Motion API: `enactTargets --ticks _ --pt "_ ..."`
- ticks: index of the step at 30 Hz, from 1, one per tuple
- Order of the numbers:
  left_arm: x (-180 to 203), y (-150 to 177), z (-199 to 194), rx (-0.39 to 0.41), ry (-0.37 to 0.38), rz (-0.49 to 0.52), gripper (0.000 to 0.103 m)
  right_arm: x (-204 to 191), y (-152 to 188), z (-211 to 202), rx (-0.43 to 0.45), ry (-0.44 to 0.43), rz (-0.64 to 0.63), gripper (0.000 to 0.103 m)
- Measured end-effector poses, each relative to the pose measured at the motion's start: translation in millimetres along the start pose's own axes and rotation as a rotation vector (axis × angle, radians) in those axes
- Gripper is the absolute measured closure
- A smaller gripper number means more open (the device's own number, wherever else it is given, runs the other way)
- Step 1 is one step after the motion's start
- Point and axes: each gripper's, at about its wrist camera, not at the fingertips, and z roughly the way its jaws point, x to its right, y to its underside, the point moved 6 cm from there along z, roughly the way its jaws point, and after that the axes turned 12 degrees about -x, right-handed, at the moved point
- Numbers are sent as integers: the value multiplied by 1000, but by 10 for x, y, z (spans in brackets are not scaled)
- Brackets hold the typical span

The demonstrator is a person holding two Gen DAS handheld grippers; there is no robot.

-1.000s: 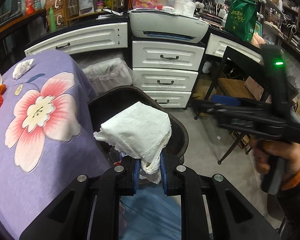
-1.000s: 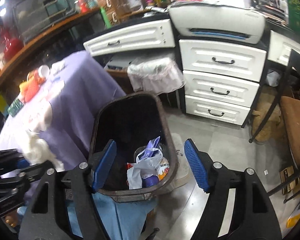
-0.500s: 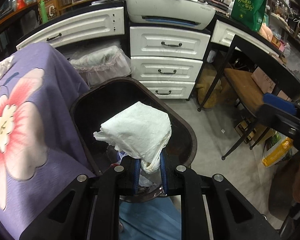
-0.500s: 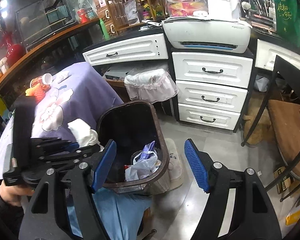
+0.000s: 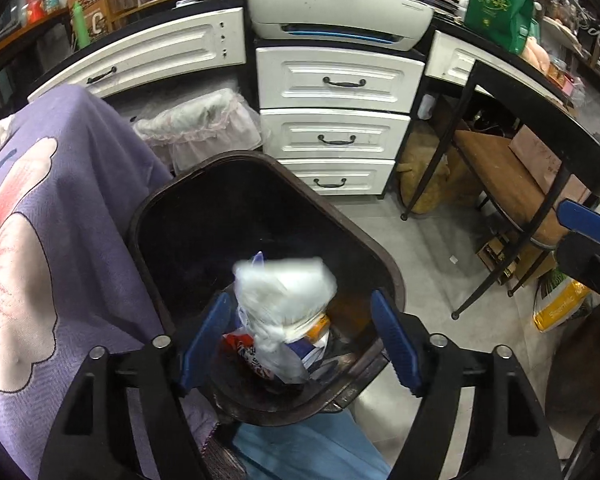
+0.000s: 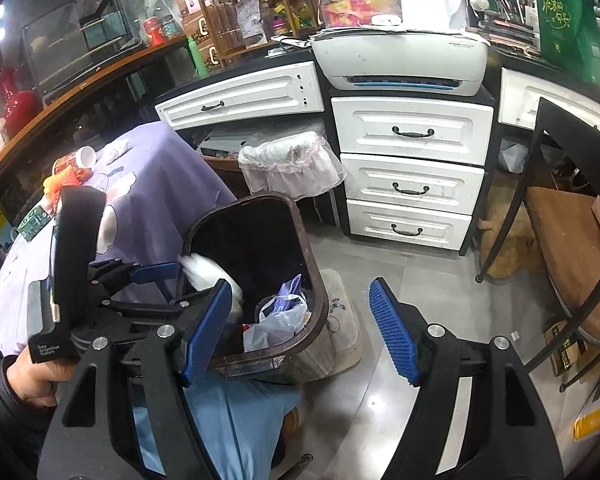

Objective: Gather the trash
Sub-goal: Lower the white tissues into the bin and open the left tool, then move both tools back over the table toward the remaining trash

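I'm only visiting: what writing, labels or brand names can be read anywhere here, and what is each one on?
"C": large white letter on the brown boxes on the back shelf.
Gold Chinese characters on the green bag: bold, but I cannot read them reliably.
White label on the black handle: too small to read.
Print on the yellow sack: blurred.
Badge on the printer: too small.

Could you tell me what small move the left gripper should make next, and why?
Probably lift back toward the purple table. The left gripper has just opened, and the tissue is blurred, falling into the bin. A cup and another tissue remain there.
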Motion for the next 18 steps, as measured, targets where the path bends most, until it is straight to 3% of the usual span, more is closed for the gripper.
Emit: enactTargets --ticks 9,18 --pt "63 89 -378 80 -42 55 8 17 -25 -37 13 6 11 31" --pt "14 232 -943 184 -100 81 6 -139 -95 -45 19 -18 -16 31"
